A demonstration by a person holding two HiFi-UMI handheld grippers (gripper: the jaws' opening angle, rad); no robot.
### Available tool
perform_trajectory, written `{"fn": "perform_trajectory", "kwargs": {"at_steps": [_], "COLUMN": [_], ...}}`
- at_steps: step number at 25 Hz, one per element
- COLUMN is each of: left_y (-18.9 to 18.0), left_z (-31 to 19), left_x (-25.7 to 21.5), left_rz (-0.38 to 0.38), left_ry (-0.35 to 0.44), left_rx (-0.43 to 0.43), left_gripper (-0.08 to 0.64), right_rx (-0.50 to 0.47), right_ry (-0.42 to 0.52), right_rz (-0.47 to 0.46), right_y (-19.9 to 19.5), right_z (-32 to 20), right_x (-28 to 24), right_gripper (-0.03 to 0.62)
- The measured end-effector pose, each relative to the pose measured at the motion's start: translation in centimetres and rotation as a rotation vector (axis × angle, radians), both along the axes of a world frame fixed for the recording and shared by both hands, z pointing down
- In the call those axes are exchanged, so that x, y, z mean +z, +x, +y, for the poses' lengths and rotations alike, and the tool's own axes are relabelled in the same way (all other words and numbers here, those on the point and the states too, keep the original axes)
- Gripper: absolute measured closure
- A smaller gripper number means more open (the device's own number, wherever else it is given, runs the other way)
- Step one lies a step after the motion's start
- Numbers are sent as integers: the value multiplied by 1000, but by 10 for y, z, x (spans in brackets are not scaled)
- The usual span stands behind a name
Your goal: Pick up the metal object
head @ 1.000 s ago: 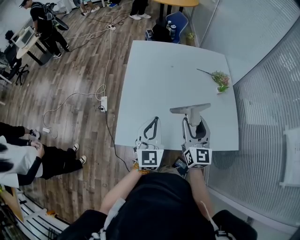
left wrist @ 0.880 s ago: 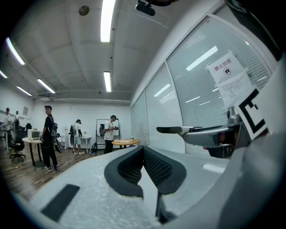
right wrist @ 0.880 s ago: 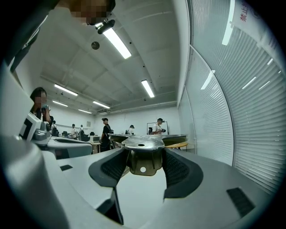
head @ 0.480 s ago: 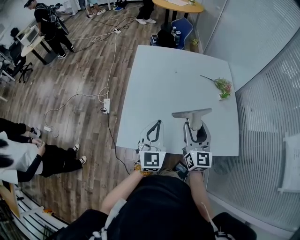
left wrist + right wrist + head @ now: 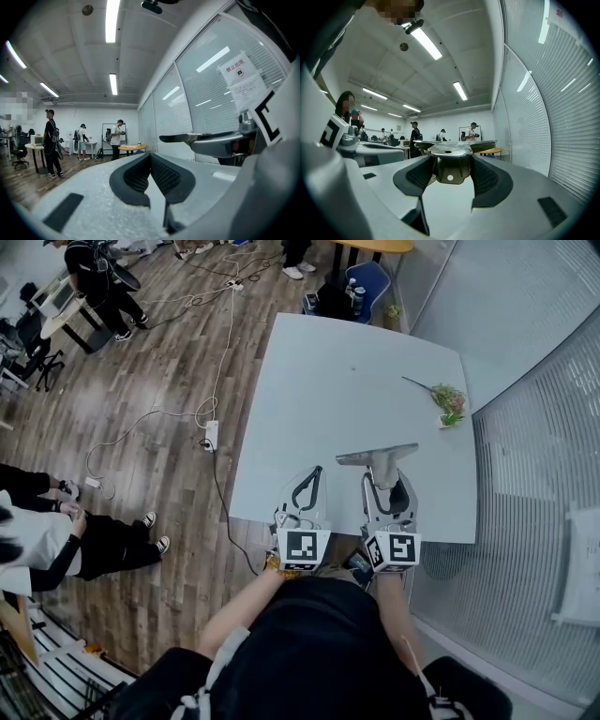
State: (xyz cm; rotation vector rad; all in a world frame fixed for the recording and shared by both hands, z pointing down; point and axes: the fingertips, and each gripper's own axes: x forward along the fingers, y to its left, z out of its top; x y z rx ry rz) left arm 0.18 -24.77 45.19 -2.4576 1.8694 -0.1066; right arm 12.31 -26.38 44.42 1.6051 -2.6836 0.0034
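The metal object [image 5: 378, 456] is a grey T-shaped bracket with a flat bar on top. My right gripper [image 5: 382, 476] is shut on its stem and holds it up over the near edge of the white table [image 5: 347, 381]. In the right gripper view the bracket [image 5: 450, 161] sits pinched between the two dark pads [image 5: 418, 176], its bar lying across their tips. My left gripper [image 5: 314, 472] hangs beside it on the left, its jaws shut tip to tip on nothing. From the left gripper view, the bracket [image 5: 187, 138] shows at the right.
A flower sprig [image 5: 445, 399] lies near the table's right edge. A glass wall with blinds [image 5: 534, 427] runs along the right. Cables and a power strip [image 5: 209, 437] lie on the wooden floor at left, where people stand. A blue chair [image 5: 361, 282] is past the far end.
The head view has shifted slightly. Both grippers keep their places over the table's near edge, and the right one holds the bracket throughout.
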Motion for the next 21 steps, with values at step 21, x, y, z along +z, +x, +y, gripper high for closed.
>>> {"fn": "perform_trajectory", "kwargs": {"at_steps": [21], "left_y": [8], "left_z": [-3], "left_x": [18], "left_rz": [-3], "left_ry": [-32], "left_rx": [-8], "left_gripper": [555], "right_rx": [-23], "right_ry": [-46], "right_rz": [-11], "right_y": [6], "right_z": [-9], "right_x": [20], "right_gripper": [342]}}
